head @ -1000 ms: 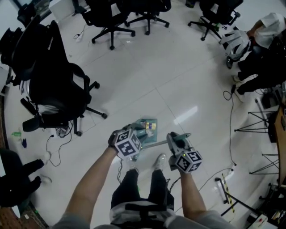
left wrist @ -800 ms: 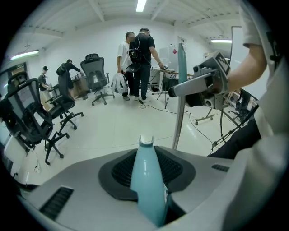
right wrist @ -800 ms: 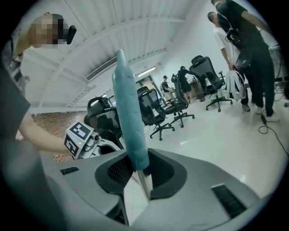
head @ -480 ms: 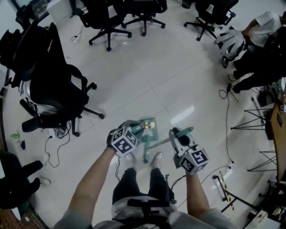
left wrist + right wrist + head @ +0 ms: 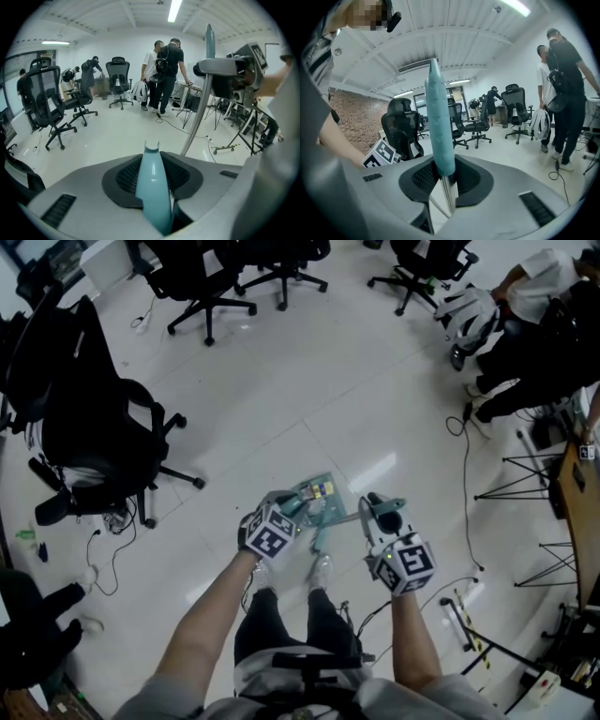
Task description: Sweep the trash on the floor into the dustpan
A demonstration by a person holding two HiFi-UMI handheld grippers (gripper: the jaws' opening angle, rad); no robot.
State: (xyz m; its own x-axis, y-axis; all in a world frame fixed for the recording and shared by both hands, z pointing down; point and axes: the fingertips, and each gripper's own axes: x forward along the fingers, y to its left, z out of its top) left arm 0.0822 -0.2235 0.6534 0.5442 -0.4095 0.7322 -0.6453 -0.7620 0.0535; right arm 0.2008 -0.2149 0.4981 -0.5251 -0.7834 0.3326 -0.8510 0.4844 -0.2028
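Left of the right gripper [image 5: 375,505] grasping the broom [image 5: 440,131], left gripper [image 5: 287,504] grasps dustpan [image 5: 332,506].

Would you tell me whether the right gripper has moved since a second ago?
Yes. Holding the teal-gripped broom handle, the right gripper has shifted rightward, away from the person's pale right shoe and toward the black floor cable.

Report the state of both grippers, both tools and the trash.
left gripper: shut on the dustpan's light-blue handle.
right gripper: shut on the broom's teal grip.
dustpan: held by its handle, with trash inside.
broom: held by its handle, shaft running down past the jaws.
trash: small coloured pieces lying in the dustpan.
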